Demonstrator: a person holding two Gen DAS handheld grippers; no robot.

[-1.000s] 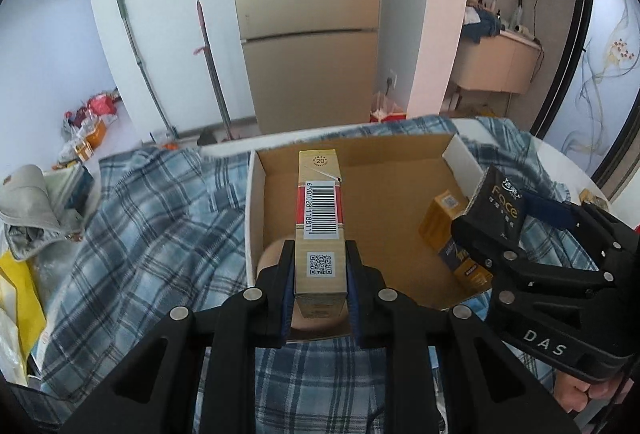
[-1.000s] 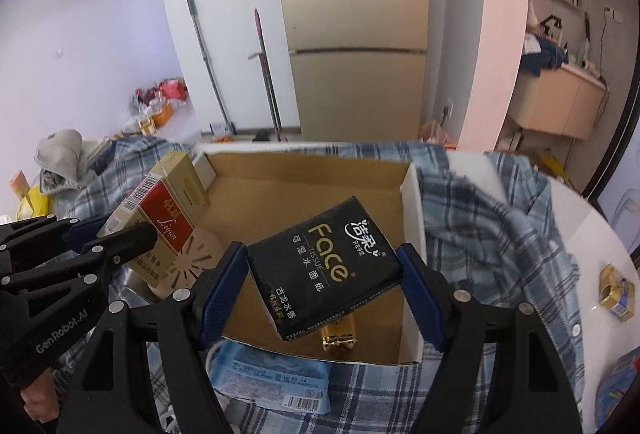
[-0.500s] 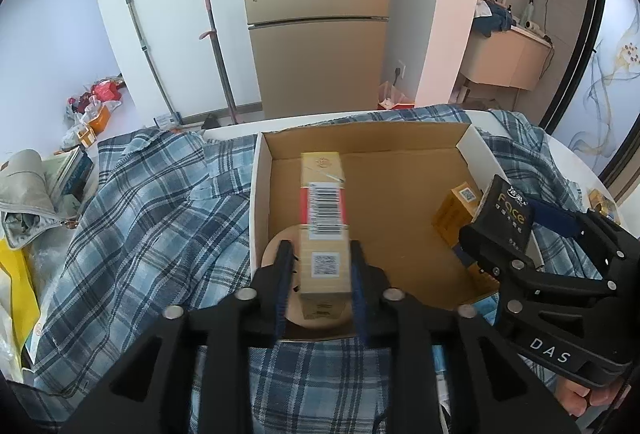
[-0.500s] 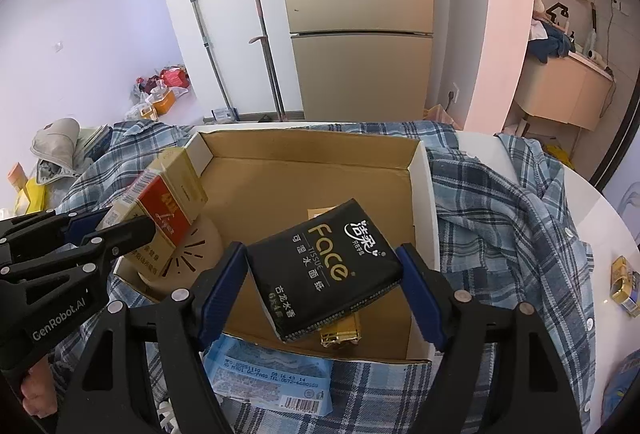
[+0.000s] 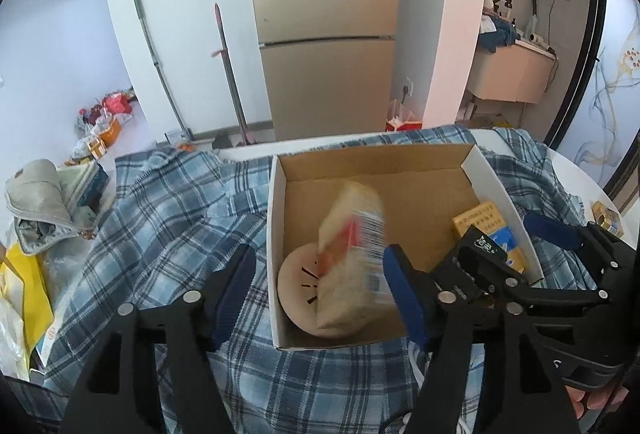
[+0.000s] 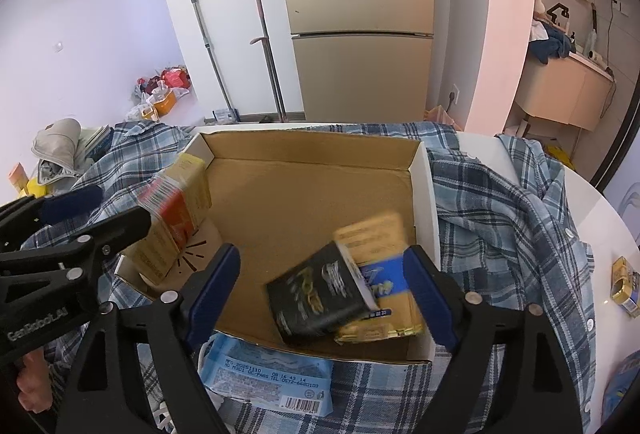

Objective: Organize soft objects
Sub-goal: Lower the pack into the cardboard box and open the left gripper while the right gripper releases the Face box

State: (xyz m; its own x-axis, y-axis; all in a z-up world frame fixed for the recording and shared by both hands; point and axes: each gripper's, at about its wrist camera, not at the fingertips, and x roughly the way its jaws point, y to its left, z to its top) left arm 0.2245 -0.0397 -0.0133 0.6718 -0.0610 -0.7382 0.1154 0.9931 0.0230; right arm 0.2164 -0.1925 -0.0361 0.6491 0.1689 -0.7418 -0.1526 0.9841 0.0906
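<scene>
left gripper (image 5: 316,290) fingers spread wide, just been opening, gripping nothing. tan tissue pack (image 5: 352,262) blurred, loose between the fingers, over a round tan disc (image 5: 296,286) in the near left corner of the cardboard box (image 5: 400,162).
right gripper (image 6: 324,298) fingers also wide apart, just been opening, nothing held. black tissue pack (image 6: 316,298) blurred, free between the fingers, lying on a yellow-and-blue pack (image 6: 384,270) by the box's right wall. blue wipes packet (image 6: 268,378) below the fingers, outside the box on plaid cloth (image 6: 500,218).
</scene>
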